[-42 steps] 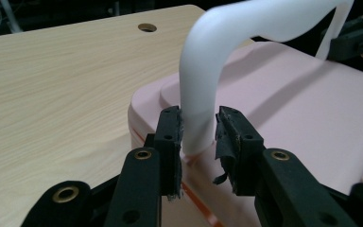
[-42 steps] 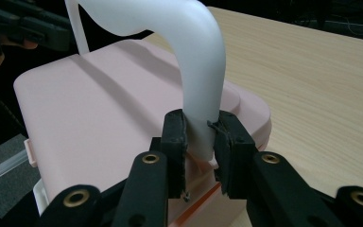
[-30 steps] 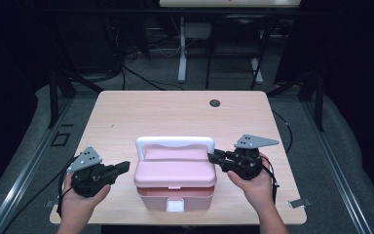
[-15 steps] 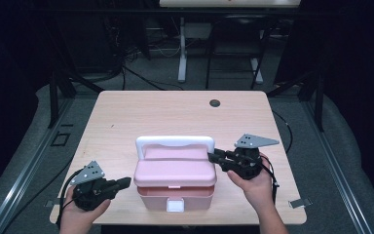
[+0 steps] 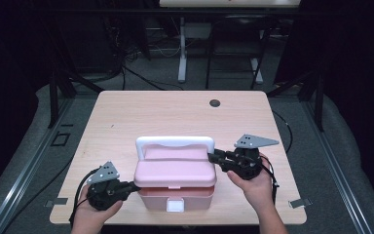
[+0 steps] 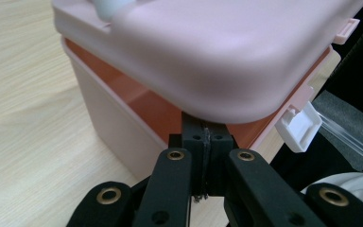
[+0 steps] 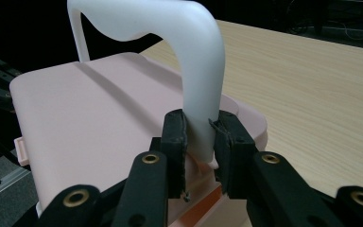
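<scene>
A pink box (image 5: 175,170) with a white handle (image 5: 174,143) stands near the table's front edge. My right gripper (image 5: 213,157) is shut on the right leg of the handle (image 7: 189,56), one jaw on each side, with its tips (image 7: 199,137) just above the pink lid (image 7: 90,118). My left gripper (image 5: 132,186) is at the box's left front corner. Its jaws are pressed together, and the tips (image 6: 203,137) are tucked under the rim of the lid (image 6: 208,42). An orange band shows between the lid and the base (image 6: 108,118). The white latch (image 6: 300,125) hangs loose.
The wooden table (image 5: 175,112) is bare behind the box apart from a small black round thing (image 5: 215,103) near the far edge. Dark floor, cables and stand legs lie beyond the table. A cable trails from each gripper.
My left gripper has moved back toward the front edge and swung in, so its shut tips now sit under the lid at the box's left front corner. The right gripper has stayed on the handle.
</scene>
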`<state>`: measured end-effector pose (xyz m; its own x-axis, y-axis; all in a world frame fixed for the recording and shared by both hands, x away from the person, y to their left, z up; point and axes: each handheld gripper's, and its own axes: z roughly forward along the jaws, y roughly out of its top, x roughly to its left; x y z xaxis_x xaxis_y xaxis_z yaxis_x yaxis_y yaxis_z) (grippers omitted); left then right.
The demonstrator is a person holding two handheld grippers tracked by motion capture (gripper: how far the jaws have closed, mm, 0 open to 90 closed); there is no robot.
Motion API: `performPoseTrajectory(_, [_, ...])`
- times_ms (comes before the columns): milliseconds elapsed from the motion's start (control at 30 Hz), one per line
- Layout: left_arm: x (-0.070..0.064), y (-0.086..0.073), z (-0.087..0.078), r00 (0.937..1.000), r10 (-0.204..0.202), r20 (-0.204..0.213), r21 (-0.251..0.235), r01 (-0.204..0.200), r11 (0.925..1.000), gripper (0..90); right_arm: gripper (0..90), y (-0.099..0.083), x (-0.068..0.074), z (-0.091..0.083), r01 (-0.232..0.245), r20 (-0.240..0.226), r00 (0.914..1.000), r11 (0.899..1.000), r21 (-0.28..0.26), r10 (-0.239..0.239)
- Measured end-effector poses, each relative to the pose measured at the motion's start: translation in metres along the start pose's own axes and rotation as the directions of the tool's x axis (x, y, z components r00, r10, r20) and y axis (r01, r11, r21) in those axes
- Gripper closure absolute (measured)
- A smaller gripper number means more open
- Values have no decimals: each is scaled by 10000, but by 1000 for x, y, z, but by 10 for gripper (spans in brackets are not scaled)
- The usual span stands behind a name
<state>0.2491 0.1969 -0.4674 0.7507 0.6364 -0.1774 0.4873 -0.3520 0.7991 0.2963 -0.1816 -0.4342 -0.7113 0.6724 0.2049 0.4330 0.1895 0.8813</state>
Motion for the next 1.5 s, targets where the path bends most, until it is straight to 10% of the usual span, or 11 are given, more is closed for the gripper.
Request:
performPoseTrajectory(833, [-6,9,3,9996,260,72,-38,-260,9997,898,718,1,-2,-4,-103,409,9991,9999,-124,108])
performPoseTrajectory(1500, [-3,23,-4,9997,237,93,-437,-233,9988,898,895,-25,10,-29,172,1092,9939,9998,107,-183])
